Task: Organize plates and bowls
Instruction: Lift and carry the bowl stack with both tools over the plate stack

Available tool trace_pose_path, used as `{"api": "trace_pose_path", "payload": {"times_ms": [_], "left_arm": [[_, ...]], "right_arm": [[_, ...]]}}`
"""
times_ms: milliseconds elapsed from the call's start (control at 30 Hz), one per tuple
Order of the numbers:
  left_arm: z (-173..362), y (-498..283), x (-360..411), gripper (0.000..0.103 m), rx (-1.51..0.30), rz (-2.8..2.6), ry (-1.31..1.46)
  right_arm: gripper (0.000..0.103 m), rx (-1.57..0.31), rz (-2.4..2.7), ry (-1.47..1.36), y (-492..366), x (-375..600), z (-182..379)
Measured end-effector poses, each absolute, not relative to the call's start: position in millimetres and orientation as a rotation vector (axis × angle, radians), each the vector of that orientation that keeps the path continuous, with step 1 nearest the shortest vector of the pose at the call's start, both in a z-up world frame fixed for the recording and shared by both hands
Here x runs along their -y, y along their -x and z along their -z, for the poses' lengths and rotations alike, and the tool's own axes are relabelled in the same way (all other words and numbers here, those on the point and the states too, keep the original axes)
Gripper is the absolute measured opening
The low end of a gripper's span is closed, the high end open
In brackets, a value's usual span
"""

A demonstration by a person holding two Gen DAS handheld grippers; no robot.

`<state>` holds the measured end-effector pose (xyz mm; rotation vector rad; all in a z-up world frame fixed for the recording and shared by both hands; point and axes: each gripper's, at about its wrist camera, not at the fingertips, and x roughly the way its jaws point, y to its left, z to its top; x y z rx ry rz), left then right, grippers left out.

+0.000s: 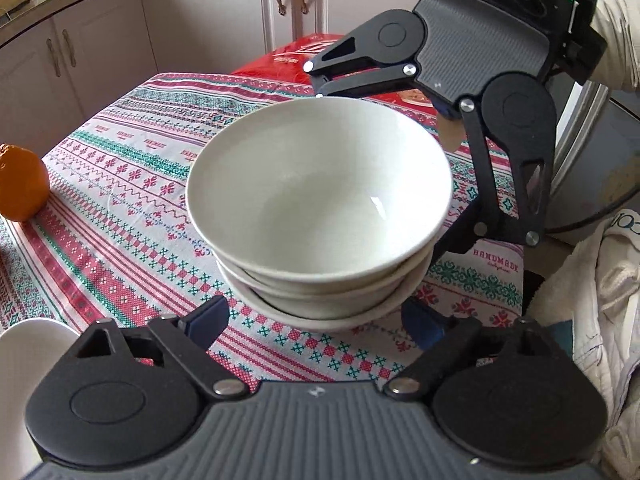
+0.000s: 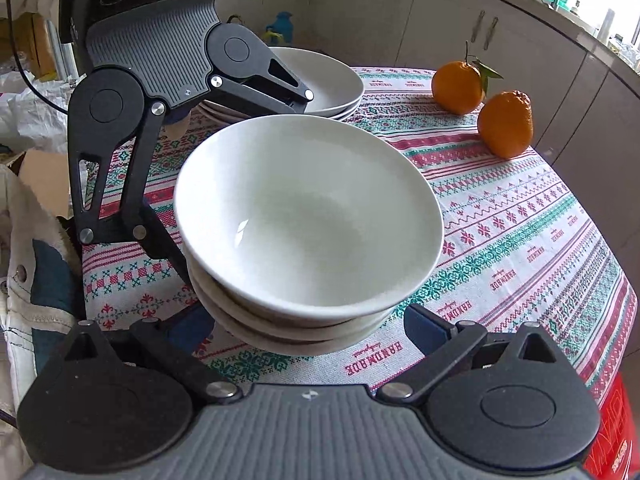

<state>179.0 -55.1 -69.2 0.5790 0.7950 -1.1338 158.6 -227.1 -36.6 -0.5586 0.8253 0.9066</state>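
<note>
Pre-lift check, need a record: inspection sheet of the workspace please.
Surface: table under a patterned tablecloth.
Job's things: three stacked white bowls at centre; plate stack behind them.
Clutter: two oranges.
Grippers: left claw and right claw both open, straddling the bowls from opposite sides; contact unclear.
Cables: black cable off the table.
Surroundings: kitchen cabinets; red box.

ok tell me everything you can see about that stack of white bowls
The stack of bowls is three glossy white, ceramic-looking bowls nested upright, all empty, the top one deepest and sitting slightly askew. It stands on the patterned tablecloth. The left gripper and right gripper flank it from opposite sides, jaws open, not visibly pressing.
</note>
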Motion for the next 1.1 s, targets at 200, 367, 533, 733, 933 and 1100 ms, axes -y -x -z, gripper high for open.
{"api": "trace_pose_path", "payload": {"times_ms": [200, 367, 533, 733, 933, 1100], "left_arm": [[69.9, -185.8, 52.9, 0.085, -0.806, 1.167, -0.585], [68.9, -190.0, 53.0, 0.085, -0.809, 1.177, -0.578], [68.4, -193.7, 53.3, 0.084, -0.816, 1.194, -0.58], [68.1, -195.0, 55.1, 0.084, -0.814, 1.207, -0.591], [66.2, -190.6, 56.8, 0.079, -0.797, 1.218, -0.618], [66.6, -188.0, 56.7, 0.078, -0.784, 1.215, -0.623]], "right_arm": [[0.098, -0.838, -0.936, 0.537, -160.5, 227.4, 37.0], [0.097, -0.842, -0.945, 0.541, -160.0, 224.8, 38.3], [0.094, -0.85, -0.953, 0.533, -160.9, 224.1, 38.1], [0.093, -0.856, -0.951, 0.533, -161.9, 223.7, 37.7], [0.093, -0.864, -0.946, 0.528, -162.7, 223.4, 37.6], [0.093, -0.871, -0.937, 0.526, -163.4, 222.0, 37.1]]}}
